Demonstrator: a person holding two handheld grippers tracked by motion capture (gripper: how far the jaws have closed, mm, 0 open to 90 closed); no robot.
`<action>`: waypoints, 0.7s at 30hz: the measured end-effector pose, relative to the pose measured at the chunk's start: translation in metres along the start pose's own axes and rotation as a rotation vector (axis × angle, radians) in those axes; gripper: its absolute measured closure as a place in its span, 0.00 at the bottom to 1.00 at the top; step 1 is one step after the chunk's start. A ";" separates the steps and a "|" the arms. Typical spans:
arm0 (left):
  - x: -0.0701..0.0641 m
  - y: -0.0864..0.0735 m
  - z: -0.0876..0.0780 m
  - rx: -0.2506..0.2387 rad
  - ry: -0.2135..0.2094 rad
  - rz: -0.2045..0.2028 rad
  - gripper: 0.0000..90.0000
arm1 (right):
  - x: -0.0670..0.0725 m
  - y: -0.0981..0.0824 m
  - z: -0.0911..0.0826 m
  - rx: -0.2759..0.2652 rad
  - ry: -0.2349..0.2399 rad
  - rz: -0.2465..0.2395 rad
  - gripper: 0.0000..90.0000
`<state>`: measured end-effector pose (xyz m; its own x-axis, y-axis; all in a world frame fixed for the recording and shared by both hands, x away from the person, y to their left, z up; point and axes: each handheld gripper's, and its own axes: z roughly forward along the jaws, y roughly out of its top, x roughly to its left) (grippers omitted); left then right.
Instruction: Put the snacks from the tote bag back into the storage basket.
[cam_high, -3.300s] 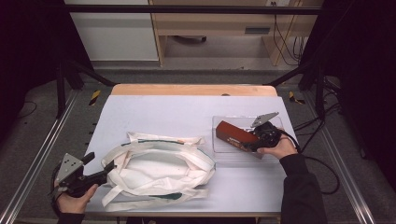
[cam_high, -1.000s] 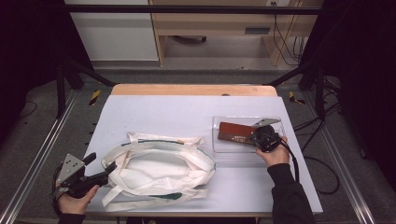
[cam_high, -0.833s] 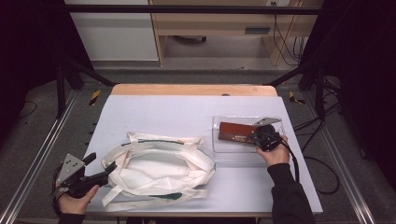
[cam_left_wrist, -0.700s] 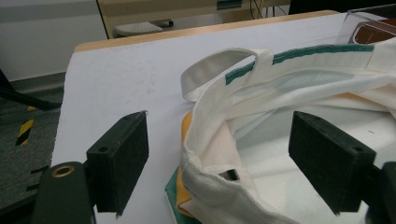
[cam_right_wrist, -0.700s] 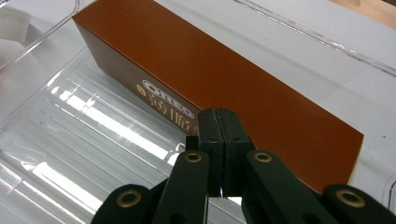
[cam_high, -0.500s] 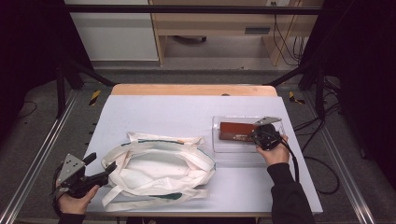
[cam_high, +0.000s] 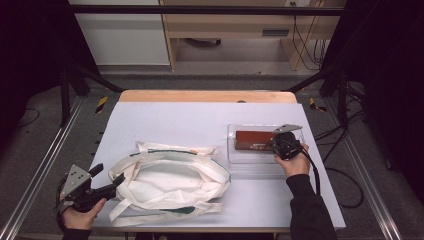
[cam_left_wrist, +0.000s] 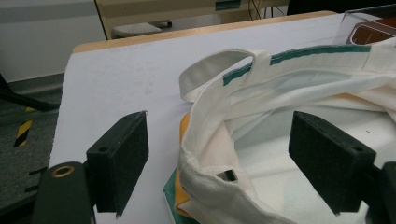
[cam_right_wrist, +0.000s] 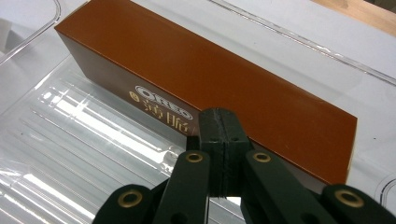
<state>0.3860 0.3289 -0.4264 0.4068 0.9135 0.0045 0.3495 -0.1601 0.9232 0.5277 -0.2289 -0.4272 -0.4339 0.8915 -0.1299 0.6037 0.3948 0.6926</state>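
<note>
Left gripper (cam_high: 107, 184) at the near-left table edge, jaws spread wide, nothing clamped. In the left gripper view (cam_left_wrist: 219, 163) the rim of the white tote bag (cam_left_wrist: 280, 140) sits between the pads without touching either; green trim runs along the bag's far edge, and a yellow-green layer peeks out under its near corner. Bag lies flat and open on the light table (cam_high: 180, 120), handles splayed.

Right gripper (cam_high: 276, 144) is further out on the right, over the clear plastic tray (cam_high: 235, 155). In the right gripper view (cam_right_wrist: 219, 123) jaws are pressed fully together, holding nothing. Tips are just at the near side of the brown Oreo box (cam_right_wrist: 210, 79); can't tell if they touch. Box lies flat inside the tray, beyond the tips.
</note>
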 end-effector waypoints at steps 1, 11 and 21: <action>0.000 0.000 0.000 0.000 0.000 0.000 0.22 | 0.000 0.000 0.000 -0.002 0.001 0.002 1.00; -0.001 0.000 -0.002 -0.007 -0.006 0.000 0.22 | 0.001 0.001 -0.026 -0.110 0.006 0.036 0.86; -0.002 0.002 -0.003 -0.007 -0.008 0.002 0.19 | 0.010 -0.007 -0.066 -0.301 0.003 0.088 0.35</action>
<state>0.3836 0.3279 -0.4239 0.4142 0.9102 0.0037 0.3426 -0.1597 0.9258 0.4746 -0.2379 -0.3865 -0.3915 0.9183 -0.0583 0.4141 0.2324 0.8801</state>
